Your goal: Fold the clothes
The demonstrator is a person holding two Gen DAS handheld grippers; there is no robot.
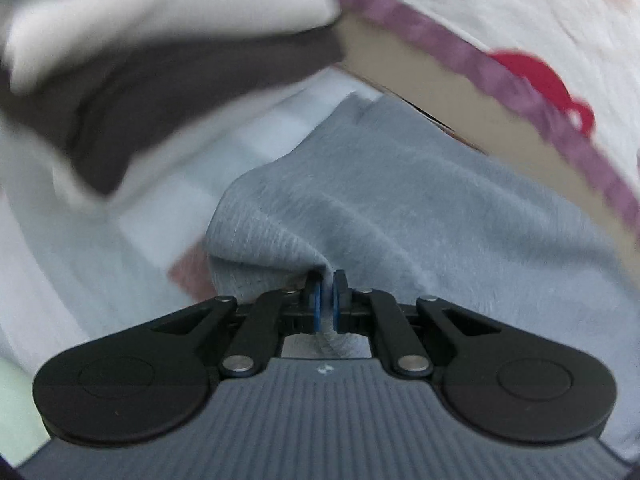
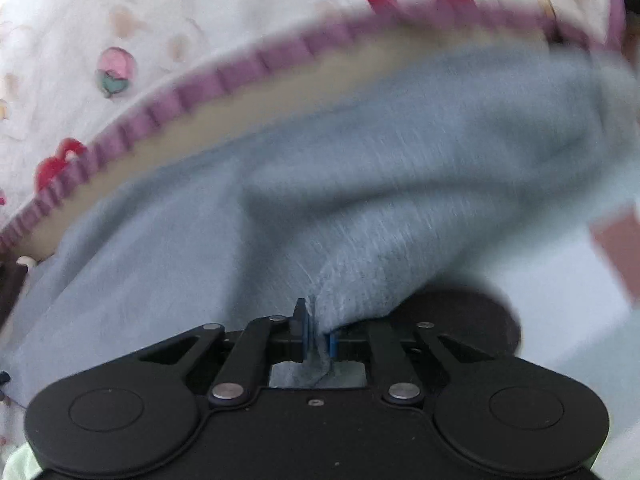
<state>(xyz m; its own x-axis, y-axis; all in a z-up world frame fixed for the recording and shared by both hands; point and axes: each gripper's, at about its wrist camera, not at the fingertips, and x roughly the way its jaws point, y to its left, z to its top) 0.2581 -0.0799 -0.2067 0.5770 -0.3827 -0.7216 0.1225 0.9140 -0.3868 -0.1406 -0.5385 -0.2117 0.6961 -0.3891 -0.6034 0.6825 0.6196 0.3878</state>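
Grey garment (image 1: 384, 208), a soft heathered knit, is pinched at two places: we grip it with both tools at once. Our left gripper (image 1: 327, 300) has its blue-edged pads pressed together on a bunched fold of the cloth, which rises from between the pads and spreads ahead and to the right of them. A little tail of the same cloth hangs behind the pads, toward the tool's body.

Our right gripper (image 2: 319, 334) likewise pinches a fold of the grey garment (image 2: 360, 184); the cloth drapes over the right pad and hides most of it, while the left pad stands clear. From there the knit stretches ahead and to both sides, blurred by motion.

Beyond the garment, ahead of both tools, lies a white patterned cloth (image 2: 168, 20) with red shapes and a ruffled purple trim (image 2: 240, 72); a tan strip (image 2: 256, 108) runs just under the trim. Ahead and left of the left tool we see a blurred pile of white (image 1: 160, 12) and dark fabric (image 1: 168, 92). Beneath the garment is a pale surface (image 1: 100, 248). Whether the garment touches the tan strip we cannot tell.
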